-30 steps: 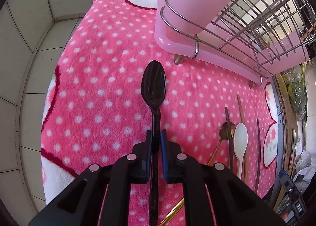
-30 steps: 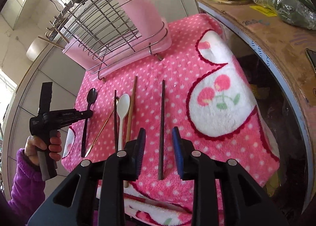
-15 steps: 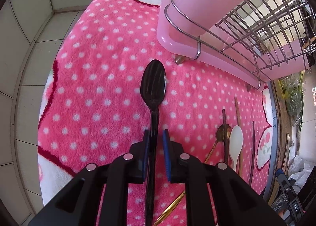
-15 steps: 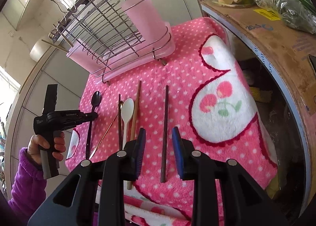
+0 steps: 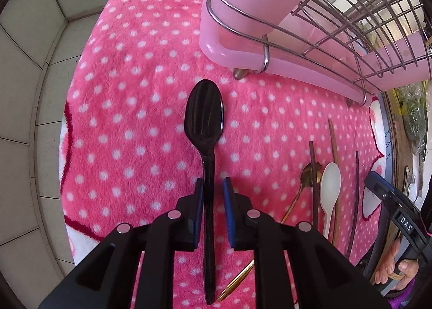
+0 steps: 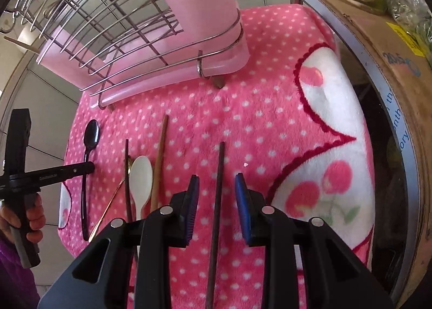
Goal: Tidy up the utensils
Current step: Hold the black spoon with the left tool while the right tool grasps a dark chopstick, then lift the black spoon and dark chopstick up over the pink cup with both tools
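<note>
The left gripper point(image 5: 212, 187) is opening around the black spoon point(image 5: 204, 114), which is lying on the left of the pink towel point(image 5: 140, 87); its pads aren't pressing. The right gripper point(image 6: 216, 184) is hovering, jaws apart, over the dark chopstick point(image 6: 219, 174); closing off-centre risks rolling it away.

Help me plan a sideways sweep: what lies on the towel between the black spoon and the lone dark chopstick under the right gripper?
In the right wrist view, between black spoon and lone chopstick: gold spoon, dark chopstick, white spoon, brown chopstick.
</note>
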A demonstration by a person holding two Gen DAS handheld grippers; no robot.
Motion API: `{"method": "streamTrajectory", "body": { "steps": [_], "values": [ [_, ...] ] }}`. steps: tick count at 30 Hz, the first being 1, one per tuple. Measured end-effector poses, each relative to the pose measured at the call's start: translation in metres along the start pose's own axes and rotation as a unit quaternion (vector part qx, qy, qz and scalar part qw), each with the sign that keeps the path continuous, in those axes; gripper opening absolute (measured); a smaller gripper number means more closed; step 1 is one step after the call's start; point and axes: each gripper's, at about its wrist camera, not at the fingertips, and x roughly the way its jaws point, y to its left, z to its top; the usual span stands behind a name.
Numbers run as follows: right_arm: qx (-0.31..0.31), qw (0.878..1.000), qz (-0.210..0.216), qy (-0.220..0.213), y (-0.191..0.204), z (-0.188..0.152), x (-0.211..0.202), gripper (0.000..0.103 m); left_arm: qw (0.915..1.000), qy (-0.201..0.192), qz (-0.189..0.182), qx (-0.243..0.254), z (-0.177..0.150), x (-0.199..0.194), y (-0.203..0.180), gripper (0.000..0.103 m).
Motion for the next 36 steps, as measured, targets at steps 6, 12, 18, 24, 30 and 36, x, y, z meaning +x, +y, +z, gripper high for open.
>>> {"method": "streamTrajectory", "body": {
  "steps": [6,12,18,24,30,36],
  "values": [
    [-0.027,0.999,-0.025,0.019,0.009,0.004,0.023,0.017,1.0000,0.006,-0.004,0.001,0.009,0.003,-0.002,0.014],
    [-0.020,1.000,-0.010,-0.002,0.003,0.001,0.020,0.005,0.9996,-0.020,0.003,0.018,0.012,0.001,-0.004,0.007],
    [-0.009,0.997,0.029,-0.070,-0.004,-0.014,-0.015,0.005,0.9952,-0.091,-0.027,0.023,-0.004,-0.026,-0.001,0.006],
    [-0.017,0.986,0.059,-0.155,0.006,-0.027,-0.070,0.005,0.9767,-0.201,-0.061,0.043,-0.037,-0.091,-0.004,0.003],
    [-0.028,0.970,0.064,-0.233,0.019,-0.023,-0.125,0.005,0.9468,-0.304,-0.090,0.054,-0.057,-0.162,-0.010,0.003],
    [-0.038,0.939,0.069,-0.335,0.031,-0.005,-0.197,0.005,0.9032,-0.409,-0.120,0.051,-0.060,-0.228,-0.021,0.003]
  ]
}}
